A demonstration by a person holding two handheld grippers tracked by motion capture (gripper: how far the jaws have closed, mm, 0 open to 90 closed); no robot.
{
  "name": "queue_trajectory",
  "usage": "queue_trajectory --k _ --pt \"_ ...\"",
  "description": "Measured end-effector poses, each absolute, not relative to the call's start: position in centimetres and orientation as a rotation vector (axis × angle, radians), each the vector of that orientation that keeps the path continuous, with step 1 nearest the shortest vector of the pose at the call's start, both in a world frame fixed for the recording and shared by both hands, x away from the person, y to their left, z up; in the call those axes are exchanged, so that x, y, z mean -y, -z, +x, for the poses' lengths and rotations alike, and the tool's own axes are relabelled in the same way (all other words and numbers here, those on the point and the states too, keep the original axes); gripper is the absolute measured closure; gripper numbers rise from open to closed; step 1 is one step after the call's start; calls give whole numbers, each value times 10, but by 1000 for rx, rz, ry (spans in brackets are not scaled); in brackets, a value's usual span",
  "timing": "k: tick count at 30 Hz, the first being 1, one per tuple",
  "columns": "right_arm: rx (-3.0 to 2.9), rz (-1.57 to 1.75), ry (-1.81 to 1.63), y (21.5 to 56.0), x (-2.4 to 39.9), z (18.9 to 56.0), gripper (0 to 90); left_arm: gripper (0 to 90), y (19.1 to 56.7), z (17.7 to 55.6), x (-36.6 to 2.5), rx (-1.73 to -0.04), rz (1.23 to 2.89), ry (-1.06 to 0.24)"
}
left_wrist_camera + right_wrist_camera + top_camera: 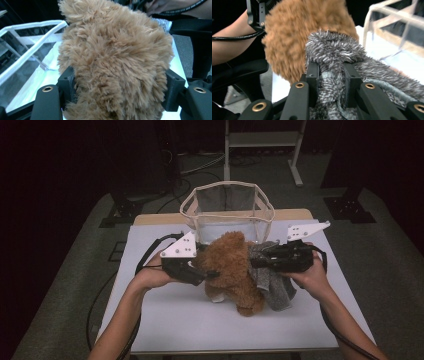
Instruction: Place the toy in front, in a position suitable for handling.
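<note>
Two tools lift a brown plush toy and its grey cloth above the table.

The left tool, at centre left of the high view, has its jaws pressed into the brown plush toy; in the left gripper view the fur bulges out between both black pads and hides their inner faces. The right tool, at centre right, pinches a bunch of the fuzzy grey cloth, which the right gripper view shows squeezed between its jaws at lower centre, the toy just behind it. The cloth hangs against the toy's right side and trails down toward the white table. Just behind both, at upper centre, stands a clear bag with pale trim, its mouth open.
</note>
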State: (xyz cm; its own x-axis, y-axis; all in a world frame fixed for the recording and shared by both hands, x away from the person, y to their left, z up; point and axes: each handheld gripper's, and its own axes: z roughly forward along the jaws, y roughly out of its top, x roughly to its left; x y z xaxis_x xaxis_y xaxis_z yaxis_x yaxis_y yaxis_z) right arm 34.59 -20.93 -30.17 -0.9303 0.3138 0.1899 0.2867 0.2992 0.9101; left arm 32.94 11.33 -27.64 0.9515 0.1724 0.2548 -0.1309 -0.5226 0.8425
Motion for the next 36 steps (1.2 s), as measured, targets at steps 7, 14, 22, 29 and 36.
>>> queue_trajectory --k 7,14,22,29,36 --pt "-2495 472 -1680 251 211 341 704 315 271 334 -91 -2 2075 -380" --pt "-2550 368 -1567 213 189 346 703 314 267 331 -65 52 2065 -383" --pt "-2634 381 -1380 216 178 348 713 251 274 331 -47 68 2075 -361" --pt "-2572 497 -1426 229 209 351 714 132 278 336 -47 -27 2017 -334" --pt "-2548 529 -1470 236 216 353 714 50 314 343 -40 -103 1934 -246"
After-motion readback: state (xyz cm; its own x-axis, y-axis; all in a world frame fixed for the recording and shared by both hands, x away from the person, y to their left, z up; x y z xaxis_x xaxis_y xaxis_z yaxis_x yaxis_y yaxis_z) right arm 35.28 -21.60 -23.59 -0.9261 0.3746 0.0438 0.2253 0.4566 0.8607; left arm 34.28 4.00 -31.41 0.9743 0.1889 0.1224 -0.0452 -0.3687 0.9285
